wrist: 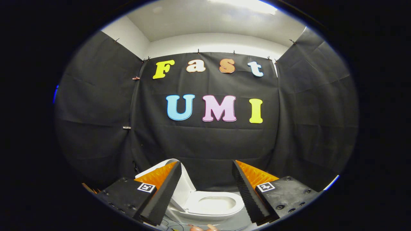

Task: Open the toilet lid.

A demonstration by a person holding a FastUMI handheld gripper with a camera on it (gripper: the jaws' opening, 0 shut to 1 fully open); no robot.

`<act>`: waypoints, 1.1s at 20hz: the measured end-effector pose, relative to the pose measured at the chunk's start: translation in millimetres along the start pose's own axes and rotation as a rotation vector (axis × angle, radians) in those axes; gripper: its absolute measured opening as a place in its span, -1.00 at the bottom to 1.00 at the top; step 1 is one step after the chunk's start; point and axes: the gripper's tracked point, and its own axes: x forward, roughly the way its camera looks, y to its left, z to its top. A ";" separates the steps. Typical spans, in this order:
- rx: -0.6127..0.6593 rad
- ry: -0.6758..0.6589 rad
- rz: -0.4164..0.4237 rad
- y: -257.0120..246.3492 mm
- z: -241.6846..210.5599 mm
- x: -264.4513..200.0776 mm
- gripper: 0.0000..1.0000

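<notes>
The gripper (207, 166) is held level, facing the black cloth wall (208, 144) of the booth; its two fingers (165, 189) stand wide apart with open space between them, and nothing is held or touched by either one

The toilet (212, 205) sits low in the scene, below and just beyond the fingertips, seen through the gap between the two fingers; the bowl opening is exposed, with the white seat ring (232, 205) lying flat around it; the lid (183, 189) is raised, leaning up and back on the left side of the bowl; its upper edge is partly hidden behind the left finger, so only the rim of the lid and its inner face show

The toilet stands on a pale floor (237, 223), close to the foot of the cloth wall; thin cables (171, 224) lie on the floor just in front of the bowl; part of a person's hand (202, 228) shows below the bowl, at the lowest part of the scene

Above the cloth wall, a white ceiling (205, 22) with a bright light strip (247, 4) is visible; small clips (126, 127) pin the cloth panels along their seams
</notes>
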 end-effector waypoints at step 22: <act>-0.032 0.013 -0.024 1.1 -1.7 1.0 0.97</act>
